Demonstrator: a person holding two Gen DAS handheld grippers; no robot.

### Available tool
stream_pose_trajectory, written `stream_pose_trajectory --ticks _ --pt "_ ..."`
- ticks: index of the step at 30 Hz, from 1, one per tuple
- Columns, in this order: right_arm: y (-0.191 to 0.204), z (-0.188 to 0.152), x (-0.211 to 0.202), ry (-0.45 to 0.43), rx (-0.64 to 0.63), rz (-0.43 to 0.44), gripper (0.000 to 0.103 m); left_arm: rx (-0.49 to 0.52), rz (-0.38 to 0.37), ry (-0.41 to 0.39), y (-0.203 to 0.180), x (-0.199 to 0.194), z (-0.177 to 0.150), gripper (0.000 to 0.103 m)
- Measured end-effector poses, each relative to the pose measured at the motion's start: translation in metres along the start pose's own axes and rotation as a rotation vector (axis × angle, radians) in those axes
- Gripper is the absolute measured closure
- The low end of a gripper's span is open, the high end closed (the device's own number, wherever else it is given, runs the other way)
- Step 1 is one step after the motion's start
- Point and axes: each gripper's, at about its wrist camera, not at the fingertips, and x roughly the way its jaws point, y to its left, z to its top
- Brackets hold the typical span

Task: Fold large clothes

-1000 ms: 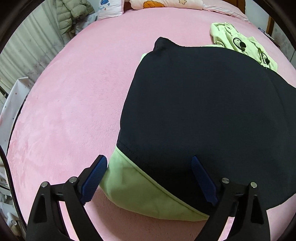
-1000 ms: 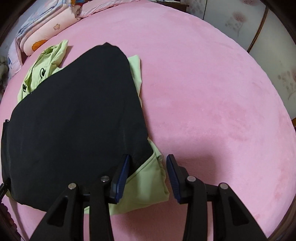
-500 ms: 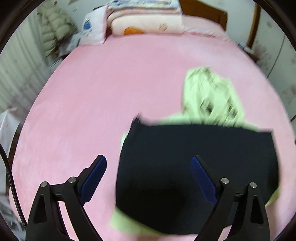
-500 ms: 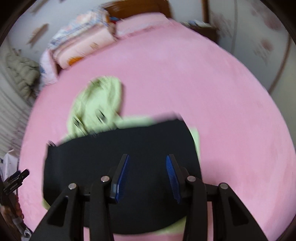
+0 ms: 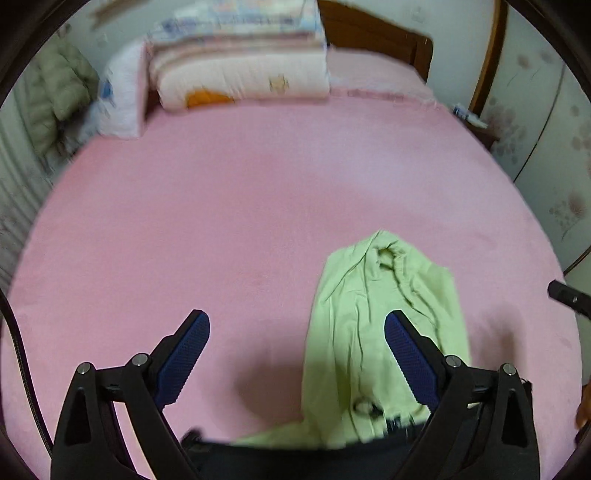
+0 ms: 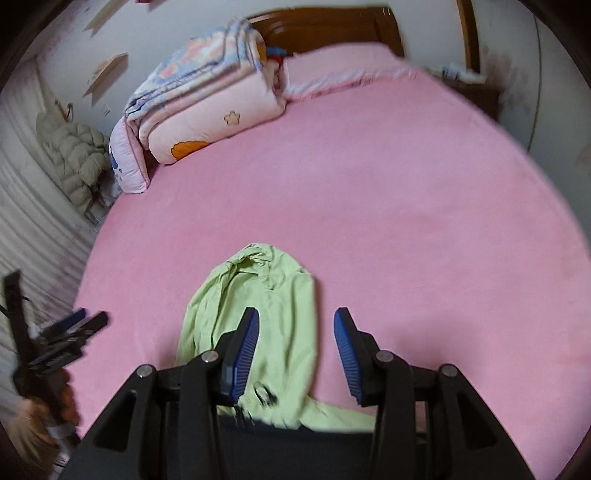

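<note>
I hold a two-finger tool in each hand above a wide pink bed. My left gripper sits in the lower part of its view with its blue-padded fingers spread wide and nothing between them. My right gripper is at the bottom centre of its view, fingers parted more narrowly, also gripping nothing. The garment, a light green hoodie, lies rumpled on the bedcover in the lower right of the left view and the lower centre of the right view, hood pointing toward the top of the frame. Its dark part fills the bottom edge, blurred. Folded quilts are stacked at the upper left, against a wooden headboard.
</note>
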Motion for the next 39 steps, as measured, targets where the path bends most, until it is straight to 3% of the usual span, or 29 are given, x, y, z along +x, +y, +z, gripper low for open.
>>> stream_pose_trajectory --ticks 6,12,18,19,20,21,22,23,25,27,33,39 --pt "-0.025 -0.01 0.103 0.097 0.086 0.011 0.061 -0.116 -0.007 0.139 0.008 0.103 -0.006 0.008" --pt "-0.032 -0.009 0.148 0.113 0.145 0.045 0.061 -0.142 -0.1 0.218 0.0 0.149 -0.013 0.008" --pt "-0.018 -0.015 0.187 0.166 0.052 -0.054 0.061 -0.101 -0.094 0.23 -0.009 0.179 -0.017 0.011" --pt "-0.018 -0.018 0.193 0.174 0.053 -0.054 0.062 -0.088 -0.084 0.219 -0.011 0.18 -0.017 0.016" --pt "-0.019 -0.02 0.196 0.177 0.059 -0.05 0.067 -0.063 -0.081 0.203 -0.012 0.179 -0.019 0.035" --pt "-0.019 -0.021 0.196 0.169 0.064 -0.032 0.091 -0.042 -0.088 0.193 -0.015 0.178 -0.02 0.063" --pt "-0.019 -0.022 0.195 0.17 0.064 -0.006 0.101 -0.027 -0.11 0.192 -0.019 0.176 -0.019 0.078" --pt "-0.018 -0.022 0.192 0.165 0.058 -0.011 0.101 -0.019 -0.13 0.196 -0.023 0.174 -0.018 0.096" --pt "-0.014 -0.022 0.179 0.132 0.041 -0.006 0.102 0.002 -0.102 0.161 -0.031 0.161 -0.016 0.098" --pt "-0.011 -0.021 0.157 0.085 0.047 0.027 0.102 -0.003 -0.119 0.114 -0.032 0.141 -0.014 0.099" --pt "0.007 -0.043 0.054 -0.092 -0.026 0.164 0.102 -0.066 -0.256 -0.056 -0.008 0.047 -0.034 0.1" --pt "0.023 -0.126 -0.043 -0.206 -0.195 0.199 0.101 0.003 -0.347 -0.132 0.01 -0.042 -0.129 0.099"
